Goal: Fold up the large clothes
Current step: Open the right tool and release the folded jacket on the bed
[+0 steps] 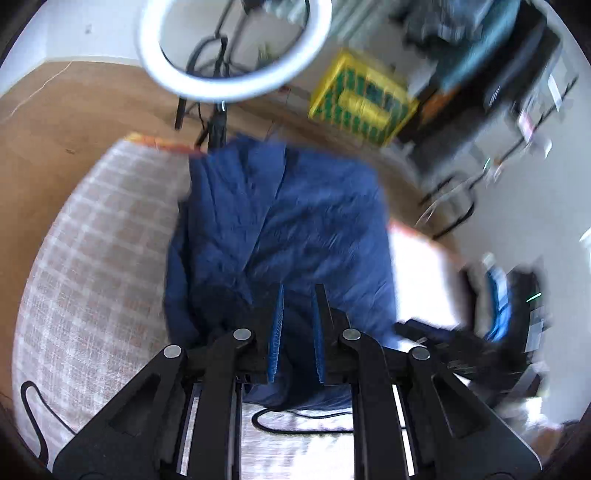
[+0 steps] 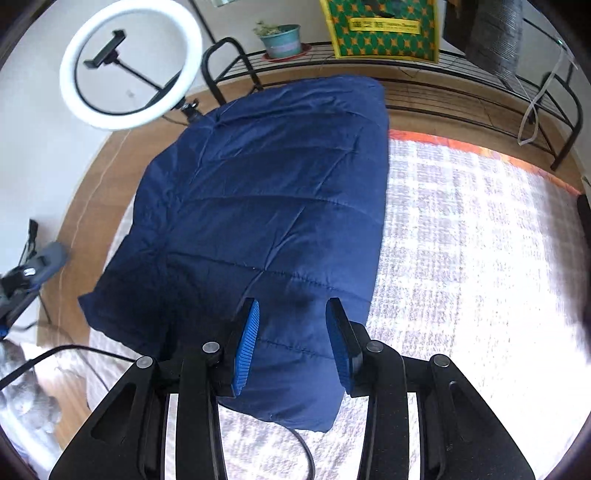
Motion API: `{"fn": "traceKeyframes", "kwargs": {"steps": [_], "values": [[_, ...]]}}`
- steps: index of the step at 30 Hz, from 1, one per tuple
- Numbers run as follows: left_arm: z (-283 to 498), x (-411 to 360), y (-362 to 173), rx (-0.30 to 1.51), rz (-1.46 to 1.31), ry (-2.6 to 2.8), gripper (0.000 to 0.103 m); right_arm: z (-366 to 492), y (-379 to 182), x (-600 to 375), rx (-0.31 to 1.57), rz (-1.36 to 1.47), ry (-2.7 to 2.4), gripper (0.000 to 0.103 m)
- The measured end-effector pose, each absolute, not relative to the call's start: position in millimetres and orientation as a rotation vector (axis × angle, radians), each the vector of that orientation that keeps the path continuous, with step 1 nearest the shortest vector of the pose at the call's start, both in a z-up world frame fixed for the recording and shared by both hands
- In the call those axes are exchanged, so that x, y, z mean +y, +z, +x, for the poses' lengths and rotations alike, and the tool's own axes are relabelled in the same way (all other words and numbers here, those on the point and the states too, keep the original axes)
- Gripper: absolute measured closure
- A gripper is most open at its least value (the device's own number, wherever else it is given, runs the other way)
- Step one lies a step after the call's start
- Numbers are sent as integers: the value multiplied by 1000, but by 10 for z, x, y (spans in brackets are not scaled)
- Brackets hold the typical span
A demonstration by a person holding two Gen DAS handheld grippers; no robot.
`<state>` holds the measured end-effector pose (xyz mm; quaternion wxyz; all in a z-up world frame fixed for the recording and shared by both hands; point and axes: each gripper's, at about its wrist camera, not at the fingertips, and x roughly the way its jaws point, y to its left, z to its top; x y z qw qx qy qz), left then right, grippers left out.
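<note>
A large dark blue quilted garment (image 2: 258,206) lies folded into a long rectangle on a white-and-pink checked rug (image 2: 461,240). My right gripper (image 2: 292,310) is open and empty, hovering over the garment's near end. In the blurred left wrist view the same garment (image 1: 288,221) lies ahead on the rug (image 1: 92,258). My left gripper (image 1: 299,295) is over its near edge with a narrow gap between the blue pads and nothing held between them.
A white ring light on a stand (image 2: 129,62) stands at the rug's far left edge. A black metal rack (image 2: 406,74) with a plant pot (image 2: 282,40) and a yellow-green bag (image 2: 380,29) runs along the far side. A black cable (image 2: 306,450) lies on the rug near me.
</note>
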<state>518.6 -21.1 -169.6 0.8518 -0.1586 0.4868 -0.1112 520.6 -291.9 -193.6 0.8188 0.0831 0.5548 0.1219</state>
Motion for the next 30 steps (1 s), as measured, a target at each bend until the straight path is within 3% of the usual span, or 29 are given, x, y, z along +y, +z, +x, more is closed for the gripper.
{"fn": "traceKeyframes", "kwargs": {"steps": [6,8,12,22,30], "values": [[5054,118,-2620,1219,-206,-31,90,5222,-2266,-2806,1255,0,327,68],[5036,205,-2809,1260,-200,-33,84,5202,-2395,-2788,1287,-55,340,68],[5121,39,-2686,1244,-57,-41,84,5208,-2433,-2762,1293,-109,342,68],[5125,-67,-1956,1139,-103,-17,86,5220,-2045,-3007,1241,-10,342,69],[5124,-164,-1834,1124,-133,-59,86,5373,-1805,-3237,1178,-1,299,68]]}}
